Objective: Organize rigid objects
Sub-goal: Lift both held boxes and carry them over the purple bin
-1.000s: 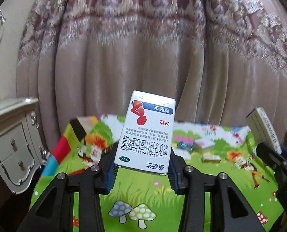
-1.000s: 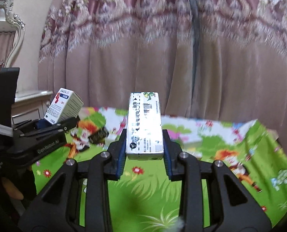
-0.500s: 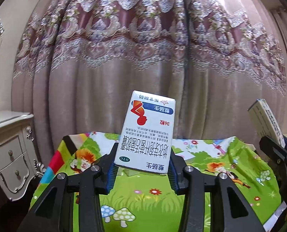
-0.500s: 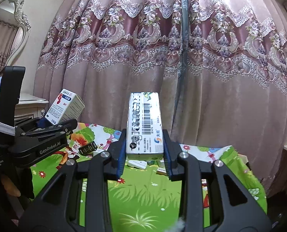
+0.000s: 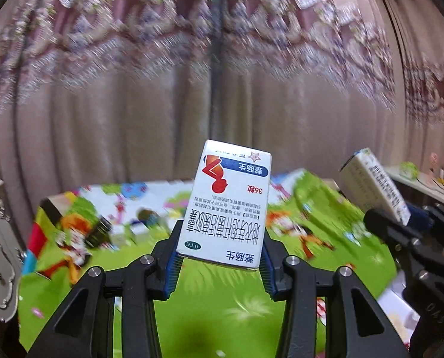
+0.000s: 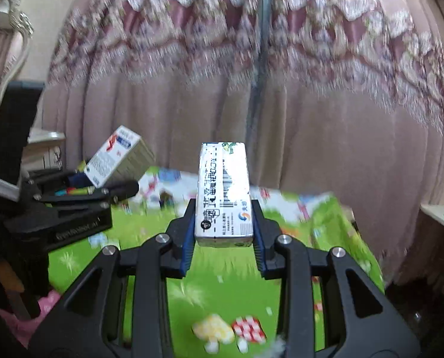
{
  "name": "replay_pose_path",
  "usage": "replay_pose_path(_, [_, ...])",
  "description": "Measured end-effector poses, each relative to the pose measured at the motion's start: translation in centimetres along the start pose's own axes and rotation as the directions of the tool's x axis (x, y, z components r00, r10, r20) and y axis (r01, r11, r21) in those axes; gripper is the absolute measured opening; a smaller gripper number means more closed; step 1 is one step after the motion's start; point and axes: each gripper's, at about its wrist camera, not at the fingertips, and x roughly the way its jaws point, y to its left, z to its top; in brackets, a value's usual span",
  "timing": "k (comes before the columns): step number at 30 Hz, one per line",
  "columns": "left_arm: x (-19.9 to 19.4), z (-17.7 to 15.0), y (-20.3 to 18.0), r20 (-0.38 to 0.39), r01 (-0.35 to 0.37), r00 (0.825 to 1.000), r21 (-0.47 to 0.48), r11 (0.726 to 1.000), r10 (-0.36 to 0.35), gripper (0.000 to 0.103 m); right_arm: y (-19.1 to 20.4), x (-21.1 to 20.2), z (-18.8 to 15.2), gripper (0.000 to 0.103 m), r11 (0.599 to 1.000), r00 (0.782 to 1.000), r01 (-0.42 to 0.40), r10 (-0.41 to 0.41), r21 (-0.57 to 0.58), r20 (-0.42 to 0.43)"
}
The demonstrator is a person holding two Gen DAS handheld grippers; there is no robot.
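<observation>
Left wrist view: the left gripper (image 5: 220, 264) pinches the white medicine box (image 5: 227, 205) by its lower end, blue pads on both flanks, the box standing up out of the jaws and leaning a touch to the right, print upside down. Compared with a second ago the grip looks just the same, but everything behind it has slid: the gap between the curtain (image 5: 132, 104) panels now sits straight above the box, a shelf (image 5: 422, 185) has come in at the far right, and the backdrop smears with motion. So both hands are swinging across the room, cargo in hand.

Over to the right wrist view: the right gripper (image 6: 223, 240) clamps the narrow barcode box (image 6: 223, 191), jaws drawn in tight on its long sides, the box jutting straight forward and up from between them. Left of those jaws, the other gripper and its box ride alongside, near but apart.

Below and beyond both sets of jaws lies the cartoon mat (image 5: 222, 307), with a few small items blurred on its far part; I can't make them out.

My read: this is the carry stage, two boxes picked and in transit. Nothing is set down yet, and where they go isn't plain from here. Both grips look steady, no slip showing.
</observation>
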Motion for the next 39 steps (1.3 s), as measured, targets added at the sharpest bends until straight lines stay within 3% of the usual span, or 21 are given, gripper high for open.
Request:
replay_pose_path(6, [2.0,-1.7,-4.1,-0.175,0.092,0.981,0.071,0.993,-0.078,0.045,-2.9,-0.9,-1.9,0.037,0.998,0.983,0.067,-0.064,0.01,-0.174])
replay_pose_path(13, [1.8,-2.7,-9.6,-0.258,0.232,0.949,0.183,0.955,-0.181,0.045,-7.7,-3.5,-4.5,0.037,0.981,0.948,0.176,-0.146,0.084,-0.283])
replay_pose_path(20, [1.7,-4.0,-15.3,-0.353,0.375,0.895,0.263,0.889,-0.274,0.045,-11.6,-6.4,-7.3,0.037,0.952,0.902,0.281,-0.219,0.119,-0.372])
replay_pose_path(25, [2.2,-5.3,-18.9,-0.456,0.482,0.828,0.281,0.83,-0.326,0.045,-14.3,-7.4,-9.1,0.037,0.932,0.866,0.333,-0.244,0.14,-0.437])
replay_pose_path(28, [2.4,-6.3,-20.9,-0.503,0.52,0.799,0.3,0.8,-0.331,0.045,-15.6,-7.6,-10.3,0.037,0.926,0.838,0.352,-0.247,0.137,-0.486])
replay_pose_path(33, [3.0,-7.6,-23.7,-0.555,0.56,0.768,0.343,0.754,-0.319,0.045,-17.6,-8.1,-12.2,0.037,0.906,0.8,0.398,-0.263,0.147,-0.54])
replay_pose_path(39, [3.2,-9.0,-27.1,-0.582,0.615,0.738,0.37,0.696,-0.343,0.046,-19.5,-8.9,-13.2,0.037,0.883,0.771,0.445,-0.293,0.148,-0.566])
